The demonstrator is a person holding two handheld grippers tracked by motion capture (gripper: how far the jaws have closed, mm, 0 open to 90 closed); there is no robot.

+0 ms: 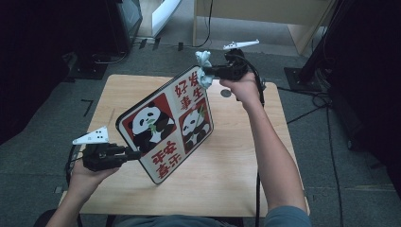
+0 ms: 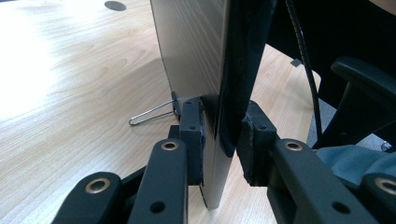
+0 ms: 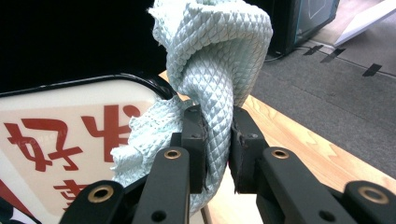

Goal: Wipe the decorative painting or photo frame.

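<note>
Right gripper (image 1: 208, 72) clamps cloth (image 1: 204, 67) against panda board (image 1: 166, 124) top corner.

**Dim room, bright tabletop**

High view: table (image 1: 222, 161) evenly lit, surroundings near black from nine to twelve o'clock. Left gripper view: glare washes the wood at nine o'clock; jaws slightly soft. Right gripper view: cloth (image 3: 210, 60) sharp, floor blurred.
</note>
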